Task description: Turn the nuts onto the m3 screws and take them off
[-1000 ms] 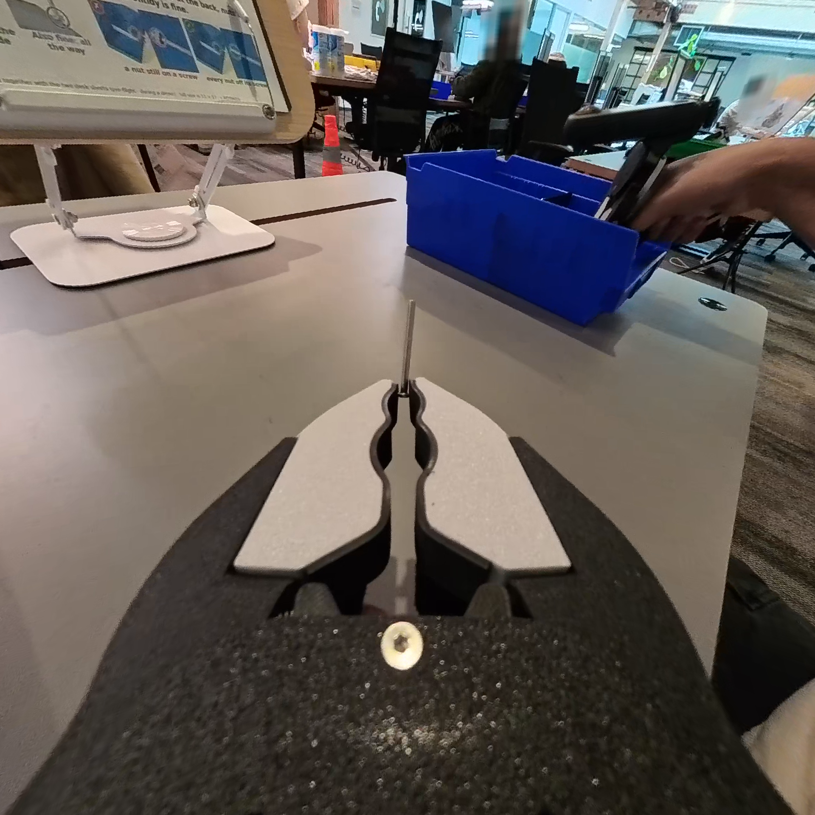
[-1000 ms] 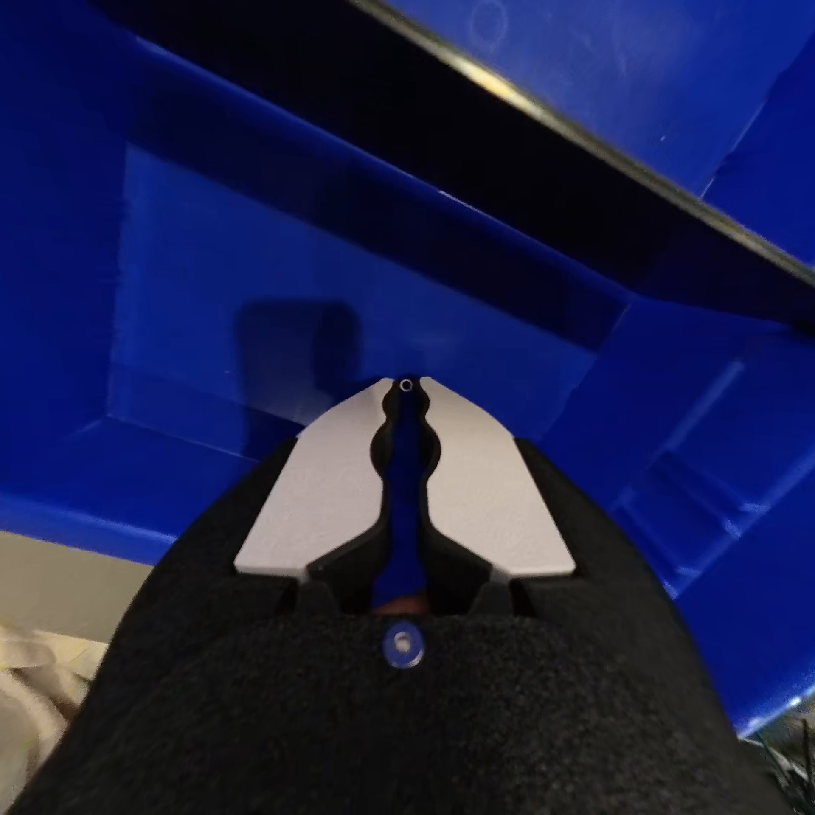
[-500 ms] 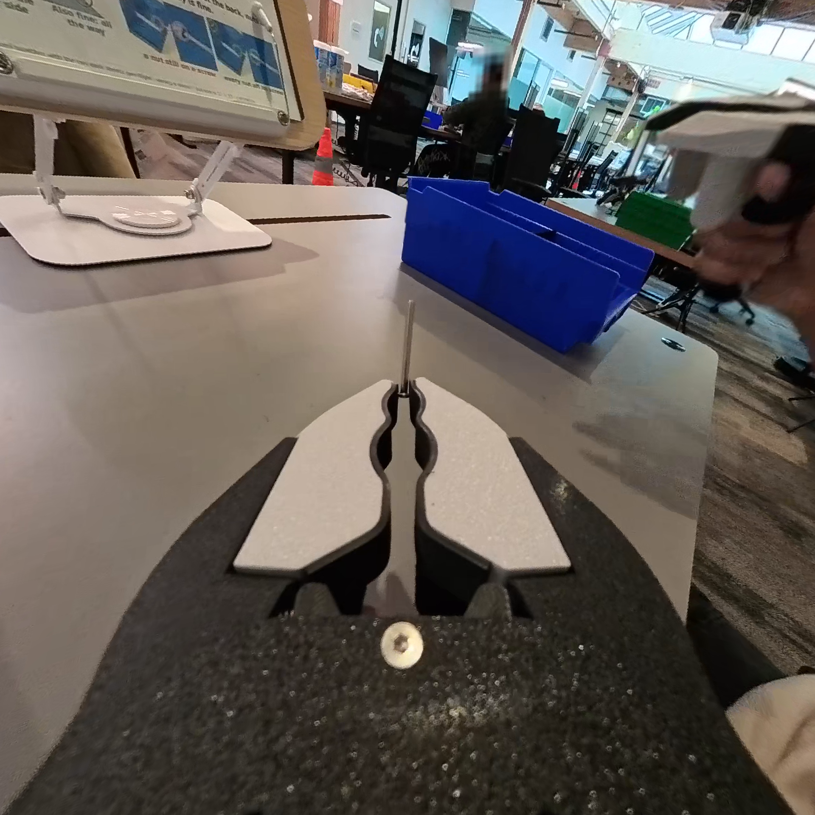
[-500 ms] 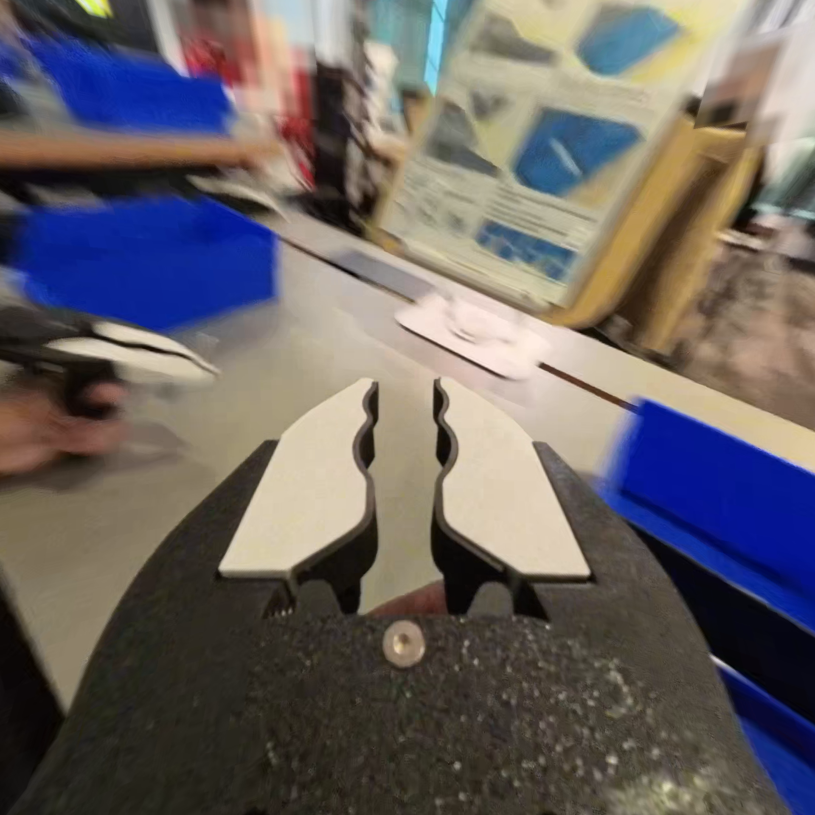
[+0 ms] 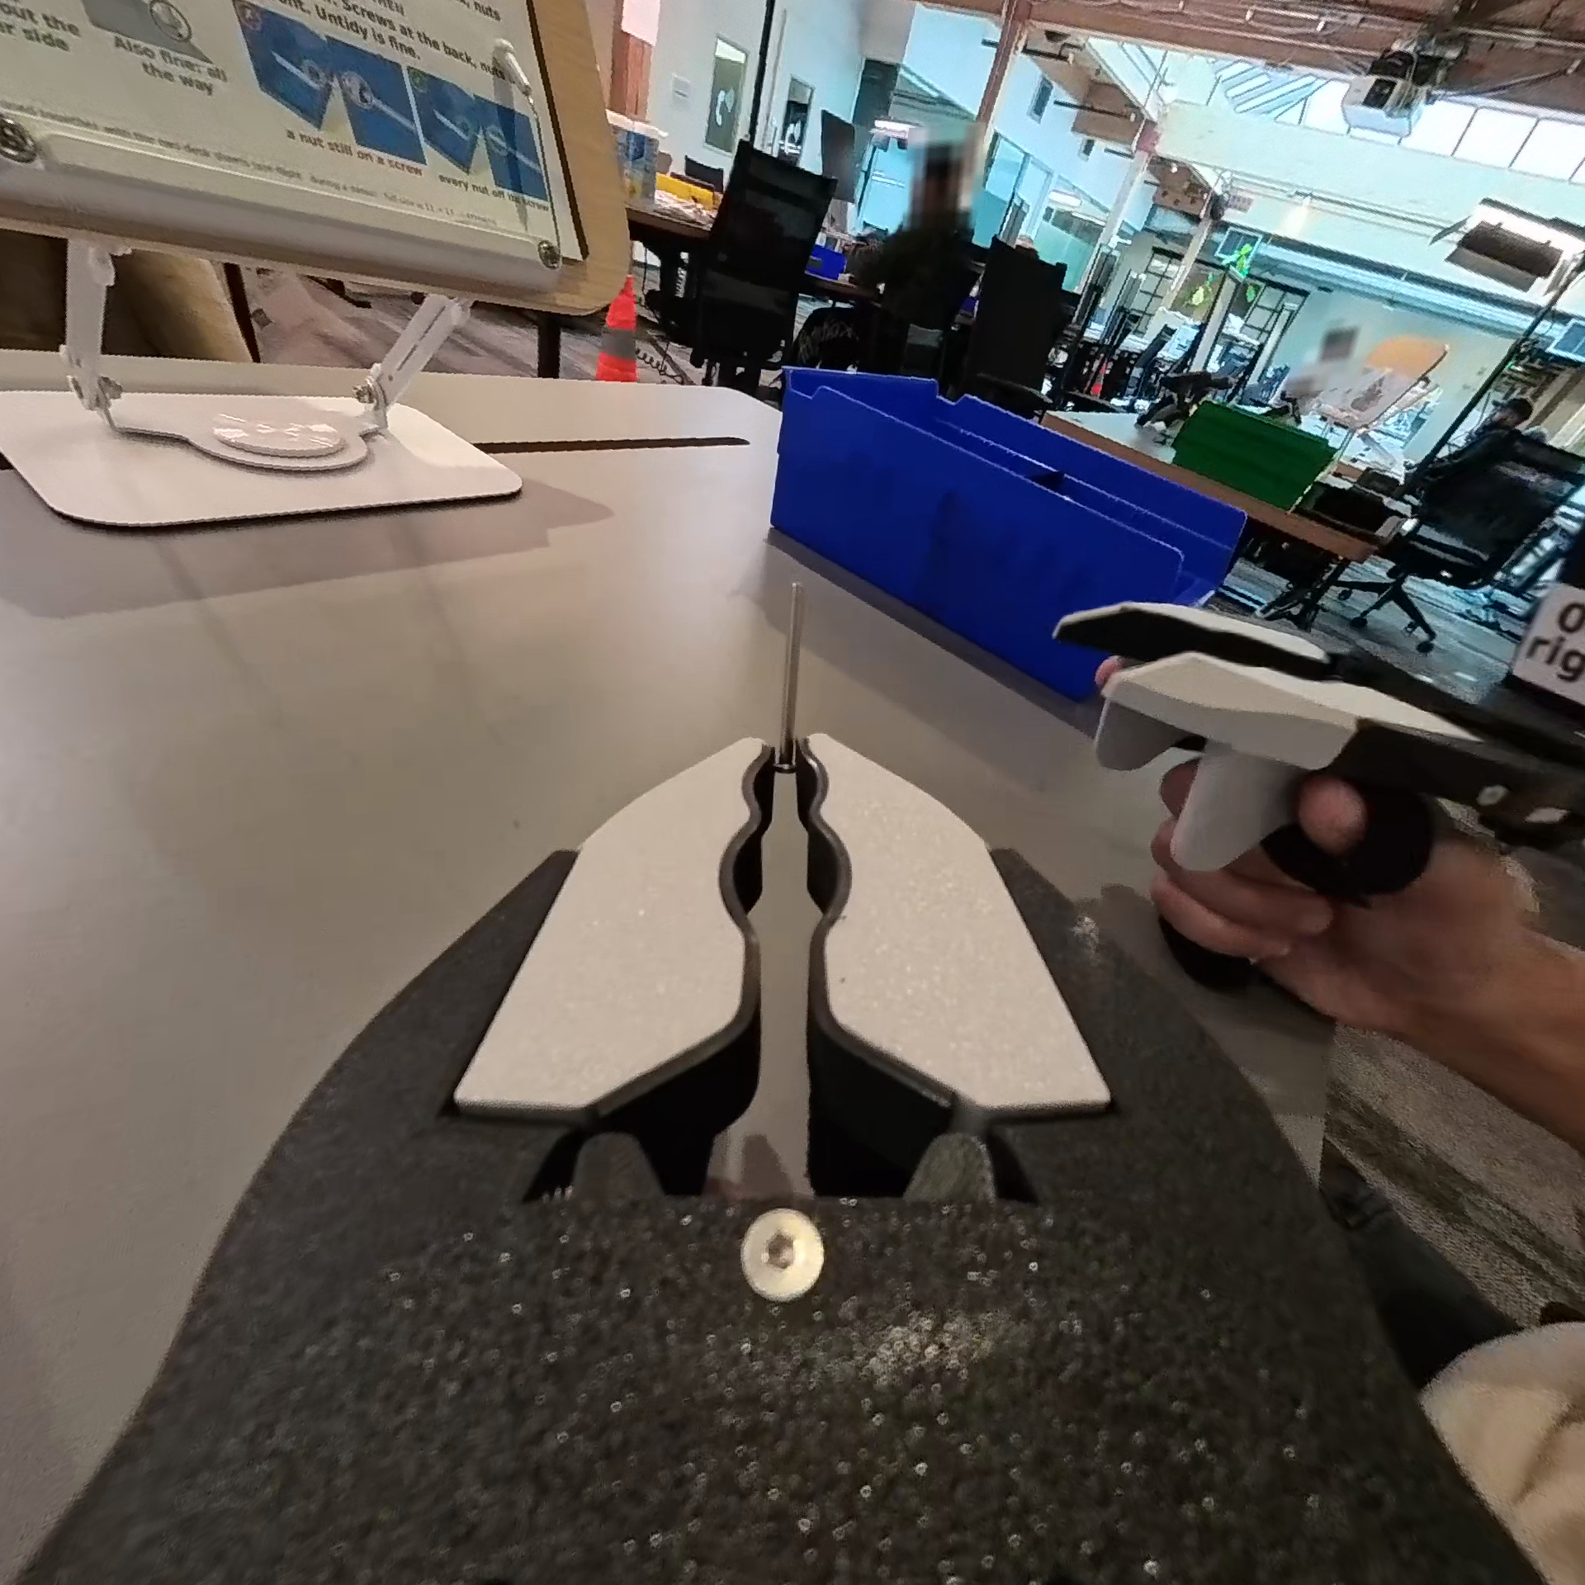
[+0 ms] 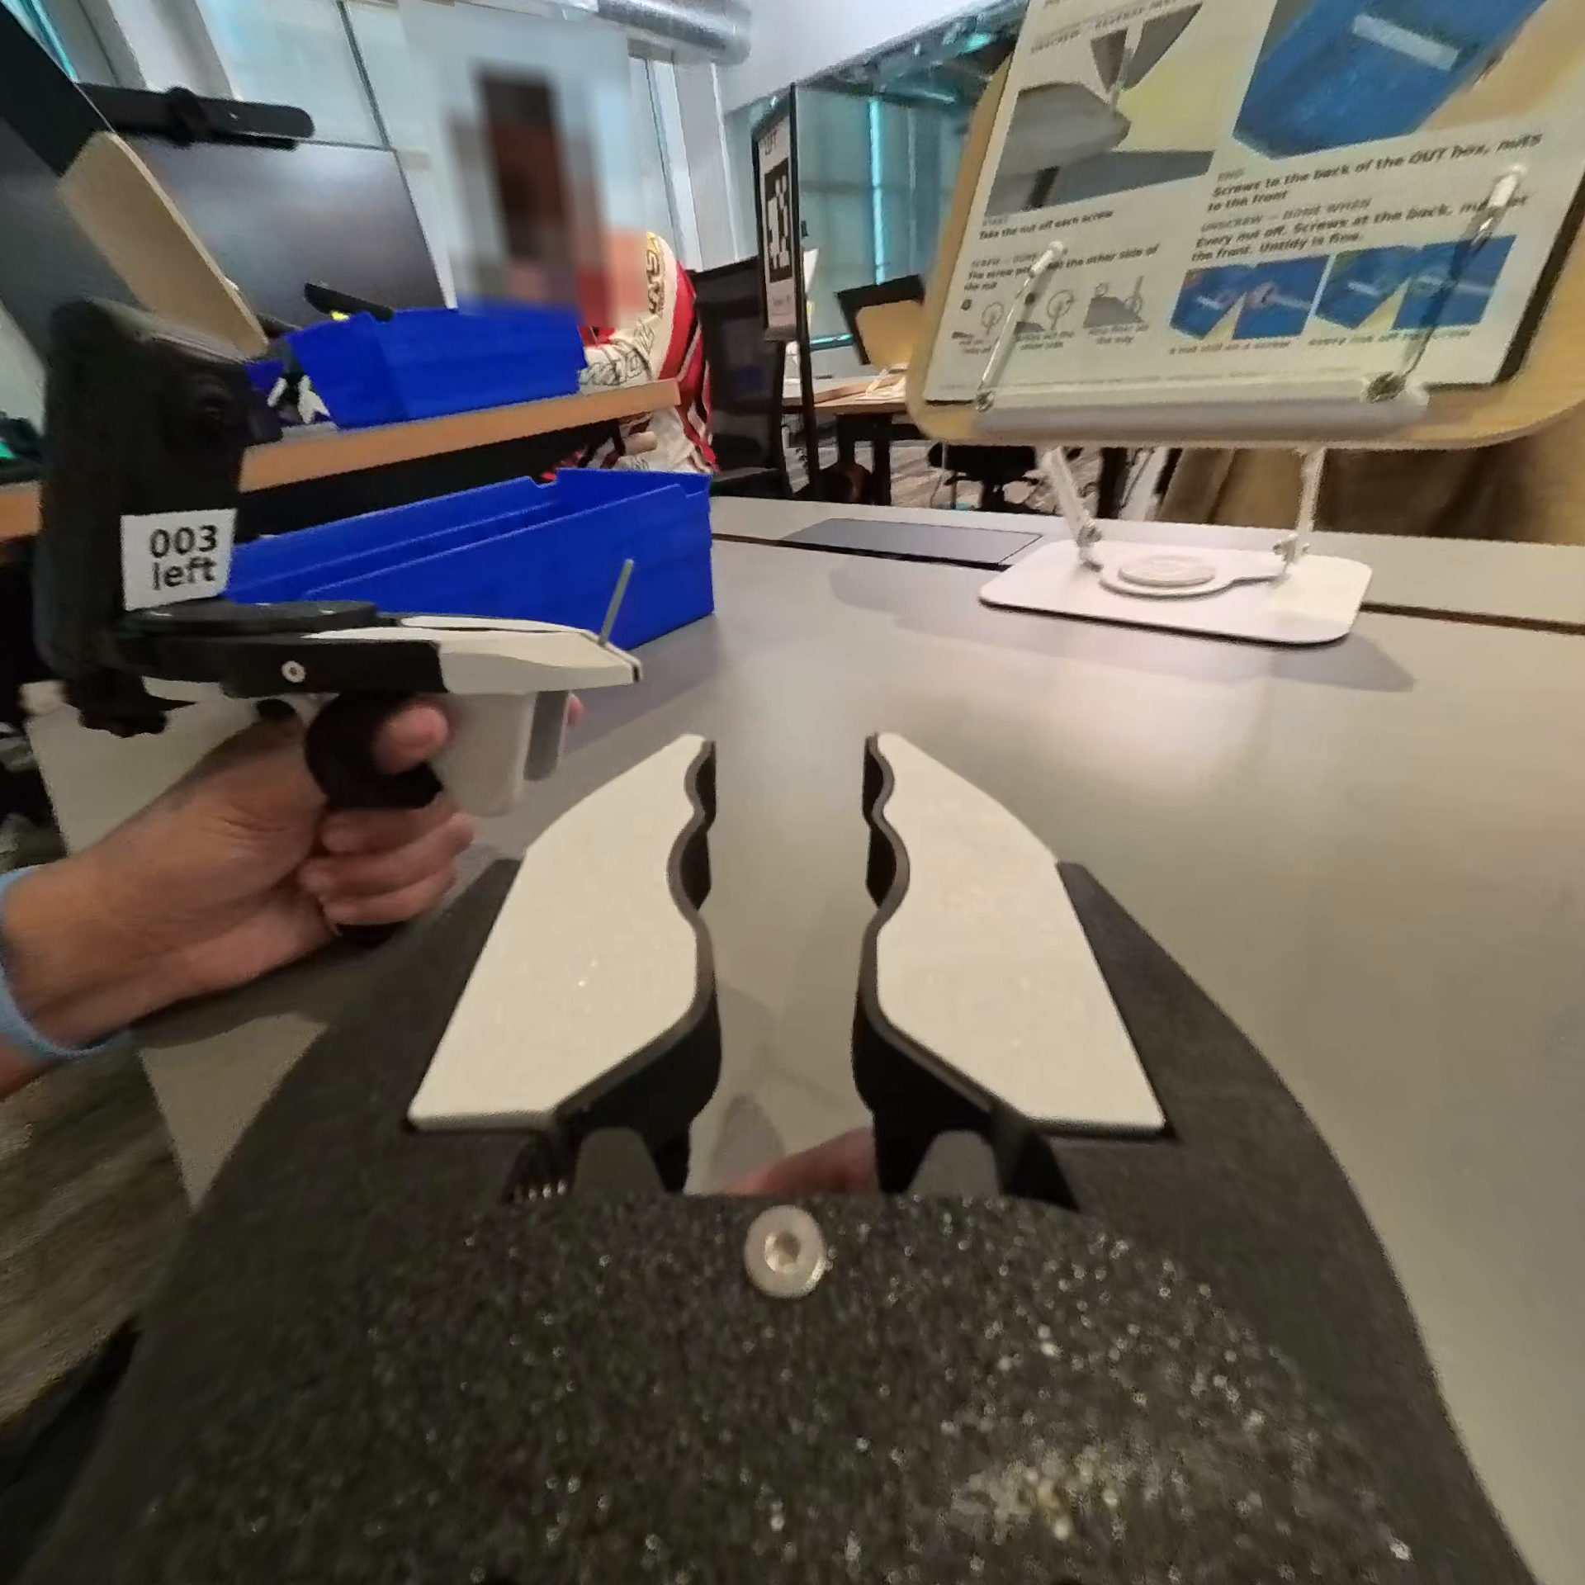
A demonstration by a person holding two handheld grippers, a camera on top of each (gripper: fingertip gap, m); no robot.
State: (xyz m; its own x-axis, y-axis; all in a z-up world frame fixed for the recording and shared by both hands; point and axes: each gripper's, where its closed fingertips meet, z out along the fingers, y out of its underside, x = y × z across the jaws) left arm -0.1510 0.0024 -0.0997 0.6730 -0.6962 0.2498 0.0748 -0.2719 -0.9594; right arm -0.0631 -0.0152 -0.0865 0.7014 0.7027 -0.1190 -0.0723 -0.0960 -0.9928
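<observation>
The left tool [image 5: 785, 755] pinches the m3 screw [image 5: 794, 669] upright over the worktop [image 5: 343, 772]; the right tool [image 6: 787, 755] gapes wide, empty. Steady the screw while fetching a nut from the blue bin [image 5: 986, 506]

On the table [image 5: 257, 772], taking the bin [image 5: 986, 532] as landmark: the stand [image 5: 257, 463] sits well to its left, the screw [image 5: 794, 669] stands upright before it, and the right gripper [image 5: 1081, 660] hangs just before its near corner.
</observation>
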